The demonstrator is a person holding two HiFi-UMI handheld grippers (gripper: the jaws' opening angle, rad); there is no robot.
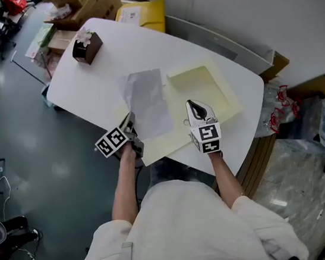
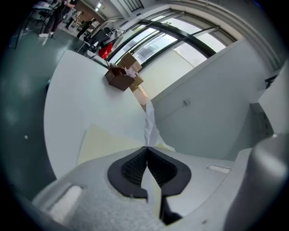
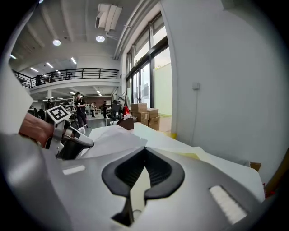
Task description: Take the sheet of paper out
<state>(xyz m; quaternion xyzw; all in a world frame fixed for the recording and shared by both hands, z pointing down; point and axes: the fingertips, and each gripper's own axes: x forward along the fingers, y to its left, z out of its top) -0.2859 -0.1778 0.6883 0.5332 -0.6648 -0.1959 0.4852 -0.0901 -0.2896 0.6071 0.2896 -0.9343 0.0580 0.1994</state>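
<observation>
A grey-white sheet of paper (image 1: 146, 101) lies partly over an opened pale yellow folder (image 1: 204, 84) on the white table (image 1: 101, 81). My left gripper (image 1: 132, 121) is shut on the sheet's near edge. In the left gripper view the sheet (image 2: 149, 126) rises edge-on from the closed tips of the left gripper (image 2: 146, 148). My right gripper (image 1: 190, 103) has its tips over the folder's middle, to the right of the sheet. In the right gripper view the right gripper (image 3: 145, 148) has its jaws closed. Whether they pinch the folder (image 3: 198, 155) is unclear.
A small brown box (image 1: 86, 47) stands at the table's far left end. Cardboard boxes (image 1: 82, 5) and a yellow package (image 1: 143, 15) sit on the floor beyond it. A white wall runs along the table's far side, and wrapped clutter (image 1: 305, 118) fills the floor at right.
</observation>
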